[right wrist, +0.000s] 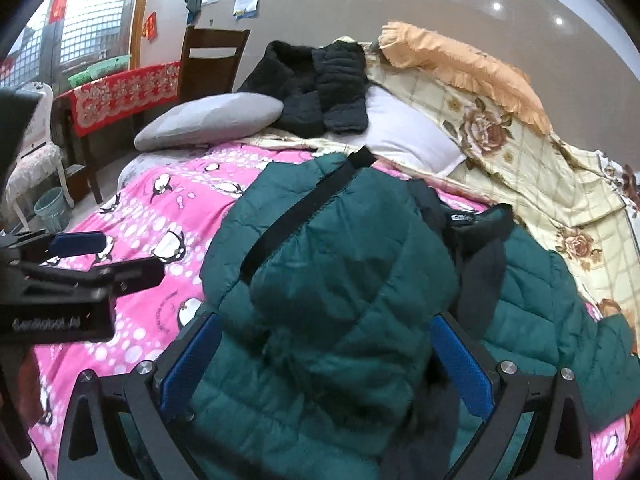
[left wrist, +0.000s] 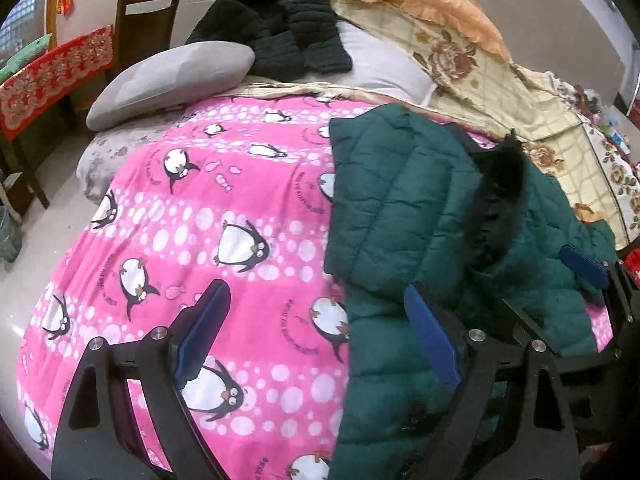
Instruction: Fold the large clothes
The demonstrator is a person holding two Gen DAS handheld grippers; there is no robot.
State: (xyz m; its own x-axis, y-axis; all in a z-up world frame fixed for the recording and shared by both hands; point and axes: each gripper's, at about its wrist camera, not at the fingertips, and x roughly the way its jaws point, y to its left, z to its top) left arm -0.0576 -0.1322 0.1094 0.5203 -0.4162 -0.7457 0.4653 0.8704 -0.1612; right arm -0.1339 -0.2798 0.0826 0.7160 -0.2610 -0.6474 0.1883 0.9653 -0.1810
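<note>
Two open blue-padded fingers frame the left wrist view, where the left gripper (left wrist: 316,328) hovers over the bed with nothing between its spread pads: one pad sits above the pink penguin blanket (left wrist: 192,216), the other above the edge of the green puffer jacket (left wrist: 404,208). That jacket lies on the blanket's right half, partly folded over itself, its lower end cut off by the frame and by the gripper's black frame. A black fur trim (left wrist: 496,196) runs along its hood area; what lies beneath it is hidden. At the far right the right gripper (left wrist: 588,268) shows only as one blue pad and black struts against the jacket, too cut off to read there. Beyond lie a grey pillow (left wrist: 168,80), a black jacket (left wrist: 280,28) and a floral quilt (left wrist: 500,80). From the right wrist view, the right gripper (right wrist: 326,360) is spread wide, its pads on either side of a raised mound of the green jacket (right wrist: 340,280); whether they touch the cloth is unclear. A black strip (right wrist: 304,204) crosses the mound, unseen from the other camera. At left the left gripper (right wrist: 92,256) points sideways above the blanket (right wrist: 160,200), fingers apart. A wooden chair (right wrist: 212,56) and red tablecloth (right wrist: 124,92) stand behind.
</note>
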